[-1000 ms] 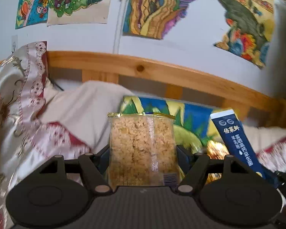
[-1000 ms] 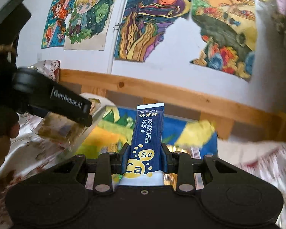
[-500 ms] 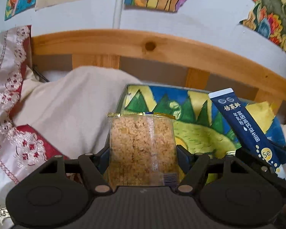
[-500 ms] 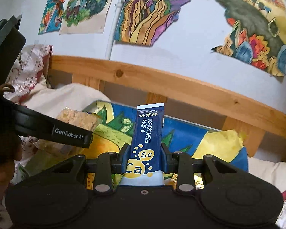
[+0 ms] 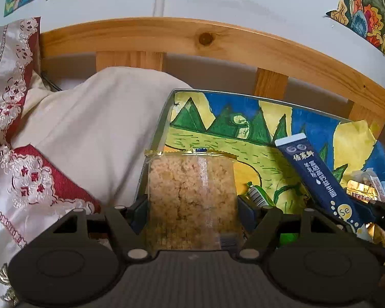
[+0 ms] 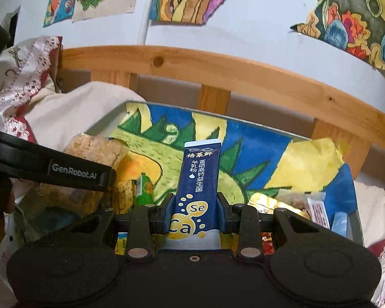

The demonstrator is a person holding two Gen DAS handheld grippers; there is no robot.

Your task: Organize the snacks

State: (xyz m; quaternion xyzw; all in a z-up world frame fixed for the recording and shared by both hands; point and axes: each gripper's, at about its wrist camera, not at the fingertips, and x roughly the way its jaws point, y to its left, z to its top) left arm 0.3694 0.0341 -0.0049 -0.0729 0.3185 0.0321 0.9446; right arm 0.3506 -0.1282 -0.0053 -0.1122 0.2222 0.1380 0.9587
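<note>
1. The left view alone shows the left gripper face-on, its fingers pinching a clear crisp pack by both side edges; the pack stands upright over the box's 9 o'clock wall.
2. The right view alone shows the right gripper clamped on a blue sachet, upright, above the painted box interior.
3. In the left view the sachet leans in at 3 o'clock; in the right view the crisp pack sits at 9 o'clock.
4. The right view also shows wrapped snacks lying in the box at 3 o'clock, and a green packet at 8 o'clock.
</note>
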